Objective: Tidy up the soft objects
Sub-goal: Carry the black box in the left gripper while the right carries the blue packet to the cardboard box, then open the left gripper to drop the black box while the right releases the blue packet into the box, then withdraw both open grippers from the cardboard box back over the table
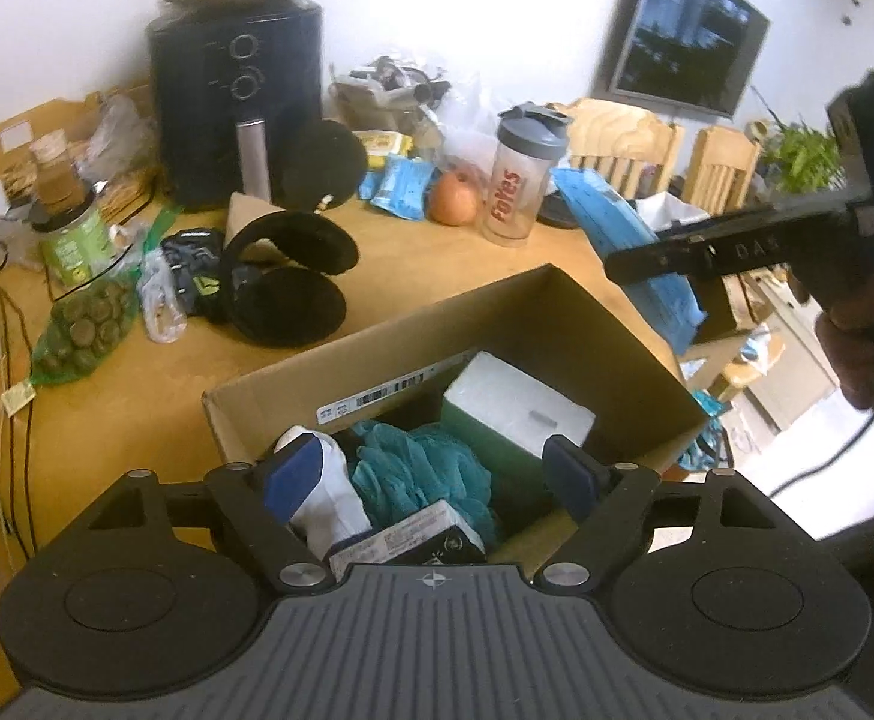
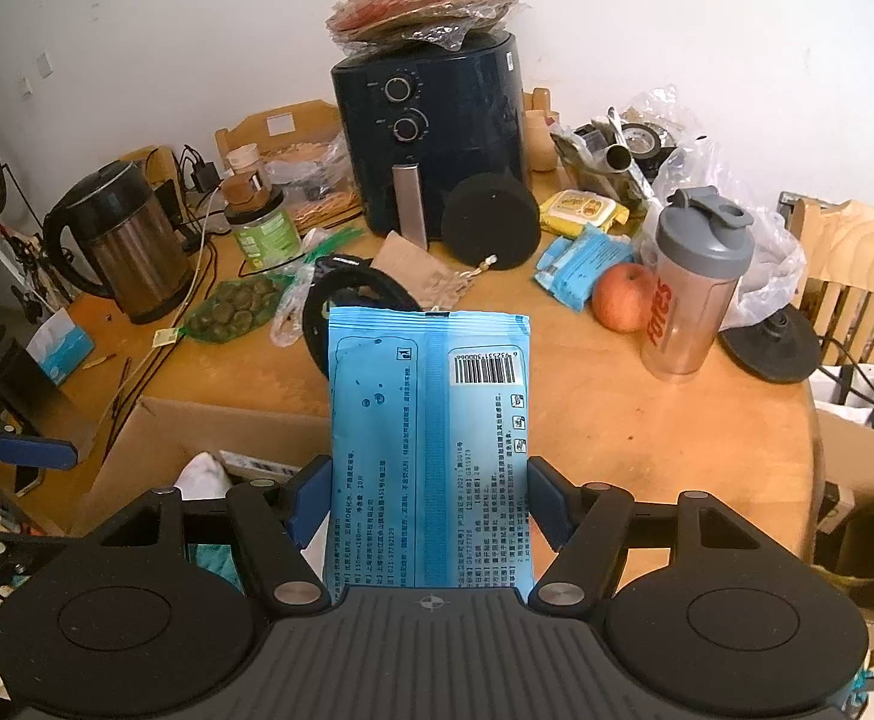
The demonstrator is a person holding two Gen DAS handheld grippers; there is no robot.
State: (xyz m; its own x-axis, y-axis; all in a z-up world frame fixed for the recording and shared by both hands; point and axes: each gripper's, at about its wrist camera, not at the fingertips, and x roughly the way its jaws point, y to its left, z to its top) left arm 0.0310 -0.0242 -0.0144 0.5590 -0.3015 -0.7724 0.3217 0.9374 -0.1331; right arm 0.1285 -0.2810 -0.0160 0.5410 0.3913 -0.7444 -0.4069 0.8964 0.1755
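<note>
My left gripper (image 1: 431, 474) hangs open over an open cardboard box (image 1: 532, 324). Nothing is pinched between its blue pads. In the box lie a white sock with a blue patch (image 1: 332, 492) beside the left finger, a teal mesh pouf (image 1: 413, 468), a green and white box (image 1: 514, 414) and a dark packet. My right gripper (image 2: 431, 501) is shut on a light blue wipes pack (image 2: 431, 438), held upright above the table to the right of the box (image 2: 197, 432). Black earmuffs (image 1: 287, 276) lie on the table behind the box.
The round wooden table (image 2: 616, 420) is cluttered at the back: black air fryer (image 2: 437, 138), kettle (image 2: 119, 240), shaker bottle (image 2: 694, 288), apple (image 2: 622, 297), green jar (image 2: 266, 228), net bag of nuts (image 2: 233, 306), more blue packs (image 2: 580, 264). Wooden chairs (image 2: 856, 276) stand at the right.
</note>
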